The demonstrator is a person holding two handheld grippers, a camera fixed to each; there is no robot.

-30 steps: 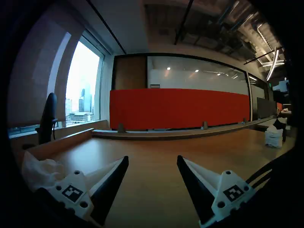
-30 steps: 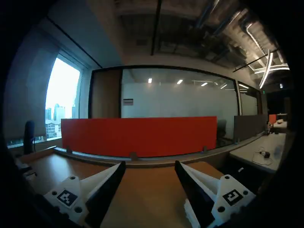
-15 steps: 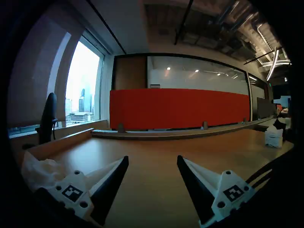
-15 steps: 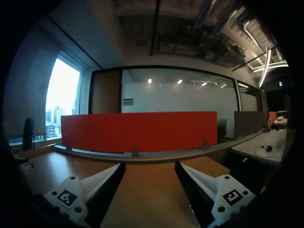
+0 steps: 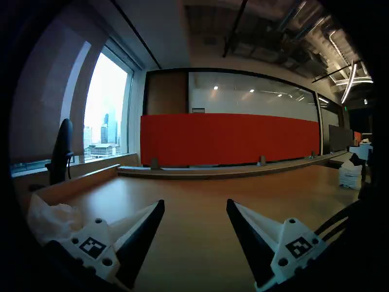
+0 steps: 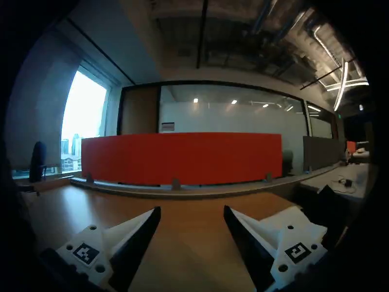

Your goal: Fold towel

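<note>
A crumpled white towel [image 5: 51, 221] lies on the wooden table [image 5: 194, 233], at the far left just behind my left gripper's left finger. My left gripper [image 5: 194, 201] hangs low over the table, open, with nothing between its fingers. A folded white stack of cloth [image 5: 351, 176] sits at the table's far right edge. My right gripper [image 6: 191, 208] is open too, above bare wood. A white shape [image 6: 287, 217] with something dark behind it shows past its right finger; I cannot tell what it is.
A red divider panel [image 5: 228, 138] runs along the table's far edge, with a glass wall behind it. A window and a dark office chair [image 5: 61, 151] stand at the left. Another desk with cables [image 6: 345, 182] lies off to the right.
The right gripper view has dipped toward the table: the red divider sits higher in it and more wood shows. The left gripper has stayed still.
</note>
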